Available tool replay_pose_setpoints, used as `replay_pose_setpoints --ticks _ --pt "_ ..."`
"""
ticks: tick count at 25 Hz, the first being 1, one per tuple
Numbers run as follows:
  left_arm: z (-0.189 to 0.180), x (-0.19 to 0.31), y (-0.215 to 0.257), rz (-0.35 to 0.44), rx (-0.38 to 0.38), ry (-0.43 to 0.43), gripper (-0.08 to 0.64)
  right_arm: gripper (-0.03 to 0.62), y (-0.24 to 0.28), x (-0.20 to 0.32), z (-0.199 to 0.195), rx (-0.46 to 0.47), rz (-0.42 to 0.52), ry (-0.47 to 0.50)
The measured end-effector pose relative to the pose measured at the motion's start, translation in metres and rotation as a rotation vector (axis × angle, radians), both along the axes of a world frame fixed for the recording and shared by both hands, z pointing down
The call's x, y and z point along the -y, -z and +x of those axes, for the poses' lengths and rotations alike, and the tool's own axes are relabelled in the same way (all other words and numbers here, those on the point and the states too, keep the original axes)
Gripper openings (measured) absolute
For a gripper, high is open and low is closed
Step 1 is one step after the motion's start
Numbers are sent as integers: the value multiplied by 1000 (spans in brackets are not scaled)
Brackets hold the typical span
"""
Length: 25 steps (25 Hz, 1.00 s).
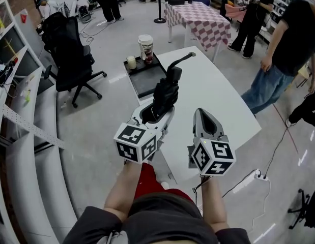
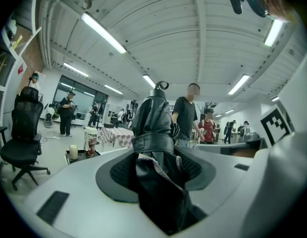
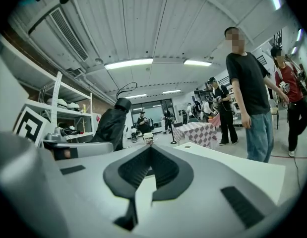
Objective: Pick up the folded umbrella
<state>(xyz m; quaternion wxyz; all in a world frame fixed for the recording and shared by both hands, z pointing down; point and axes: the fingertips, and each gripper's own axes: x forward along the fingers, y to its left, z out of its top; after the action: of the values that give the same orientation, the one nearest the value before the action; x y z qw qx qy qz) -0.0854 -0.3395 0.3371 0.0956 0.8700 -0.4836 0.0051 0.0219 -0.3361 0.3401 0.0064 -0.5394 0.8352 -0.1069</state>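
Note:
The folded black umbrella [image 1: 164, 94] is lifted off the white table [image 1: 223, 100], its handle and thin wrist loop pointing away from me. My left gripper [image 1: 158, 112] is shut on the umbrella's bundled fabric. In the left gripper view the umbrella [image 2: 154, 133] stands up between the jaws, wrapped by its strap, and fills my left gripper [image 2: 156, 170]. My right gripper [image 1: 201, 113] hovers beside it to the right, shut with nothing held. In the right gripper view my right gripper [image 3: 150, 150] has its tips touching, and the umbrella [image 3: 111, 124] shows at the left.
A black tray [image 1: 149, 80] at the table's far end carries a tall cup [image 1: 145, 47] and a small pale cup [image 1: 131, 62]. A black office chair [image 1: 70, 52] stands to the left, a checkered table [image 1: 200, 20] beyond. People [image 1: 287, 44] stand at the right. Shelving [image 1: 15, 100] lines the left.

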Motion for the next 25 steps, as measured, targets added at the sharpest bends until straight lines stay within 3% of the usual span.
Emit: replay_pose_setpoints --ticks 25 --pt "-36 3 4 25 -43 76 216 18 11 5 -12 8 38 10"
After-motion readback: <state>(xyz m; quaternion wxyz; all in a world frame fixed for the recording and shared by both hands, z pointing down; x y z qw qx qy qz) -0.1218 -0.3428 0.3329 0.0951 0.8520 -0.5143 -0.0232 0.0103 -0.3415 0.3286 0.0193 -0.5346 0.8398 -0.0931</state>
